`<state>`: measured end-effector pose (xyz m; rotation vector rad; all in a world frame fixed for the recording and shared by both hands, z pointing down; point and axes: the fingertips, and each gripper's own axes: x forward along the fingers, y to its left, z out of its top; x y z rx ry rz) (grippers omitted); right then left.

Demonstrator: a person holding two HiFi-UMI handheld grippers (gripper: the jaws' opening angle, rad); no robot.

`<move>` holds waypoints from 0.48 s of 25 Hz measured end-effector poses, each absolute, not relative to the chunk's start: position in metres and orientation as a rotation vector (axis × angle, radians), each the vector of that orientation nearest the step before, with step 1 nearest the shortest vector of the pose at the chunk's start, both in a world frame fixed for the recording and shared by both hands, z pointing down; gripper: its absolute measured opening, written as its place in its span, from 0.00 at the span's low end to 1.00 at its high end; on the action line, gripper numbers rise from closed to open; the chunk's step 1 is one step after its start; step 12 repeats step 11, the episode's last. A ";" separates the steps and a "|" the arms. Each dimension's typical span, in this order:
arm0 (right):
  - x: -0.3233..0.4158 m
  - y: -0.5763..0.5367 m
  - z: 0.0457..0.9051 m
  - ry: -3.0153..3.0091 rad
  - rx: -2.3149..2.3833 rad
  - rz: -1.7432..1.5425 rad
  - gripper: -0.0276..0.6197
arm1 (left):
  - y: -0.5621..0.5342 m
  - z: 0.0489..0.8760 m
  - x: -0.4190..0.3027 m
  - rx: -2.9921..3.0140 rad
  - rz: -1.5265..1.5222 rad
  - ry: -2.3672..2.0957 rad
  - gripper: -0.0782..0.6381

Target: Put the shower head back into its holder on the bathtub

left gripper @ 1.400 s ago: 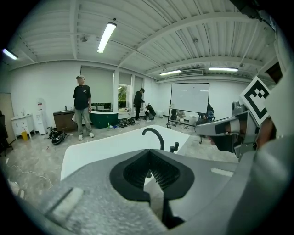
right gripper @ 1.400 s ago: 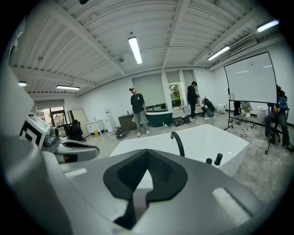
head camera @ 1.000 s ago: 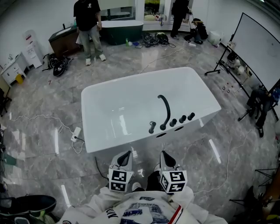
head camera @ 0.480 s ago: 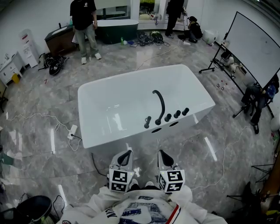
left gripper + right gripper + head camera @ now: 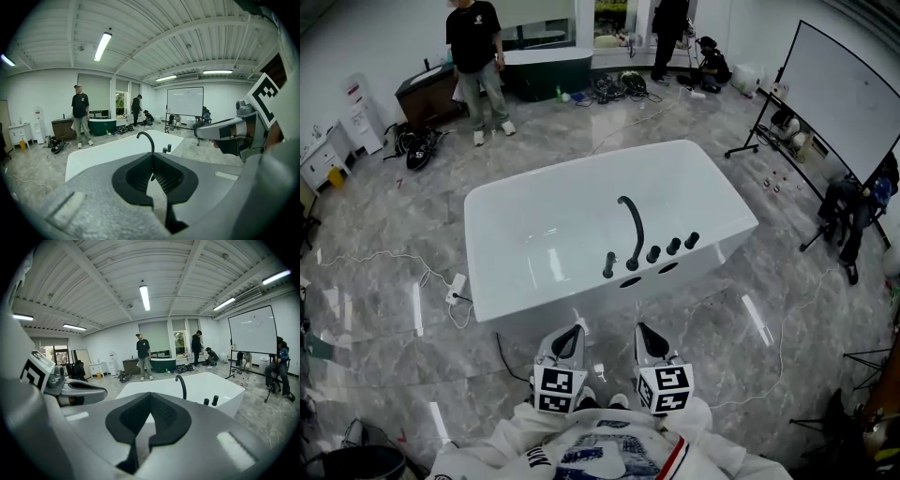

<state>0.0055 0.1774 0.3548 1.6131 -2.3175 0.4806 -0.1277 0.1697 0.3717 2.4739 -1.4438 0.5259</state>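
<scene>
Holding left gripper (image 5: 570, 336) and right gripper (image 5: 647, 336) clenched, empty, side by side, bathtub (image 5: 534, 281) slightly higher in head view than before, shower head (image 5: 609, 264) upright on near rim beside faucet (image 5: 630, 225)

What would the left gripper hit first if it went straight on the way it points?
Probably the near side wall of the bathtub; only bare floor seems to lie between, though depth is unclear.

L gripper (image 5: 571, 334), R gripper (image 5: 646, 332) side by side, jaws closed.
</scene>
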 end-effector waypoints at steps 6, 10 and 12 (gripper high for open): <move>0.014 0.176 0.354 -2.318 1.622 0.488 0.05 | 0.166 0.369 -0.119 2.482 0.538 -1.438 0.11; 0.020 0.177 0.357 -2.314 1.625 0.499 0.05 | 0.167 0.369 -0.111 2.498 0.553 -1.426 0.11; 0.021 0.177 0.358 -2.314 1.625 0.501 0.05 | 0.167 0.370 -0.109 2.500 0.555 -1.424 0.11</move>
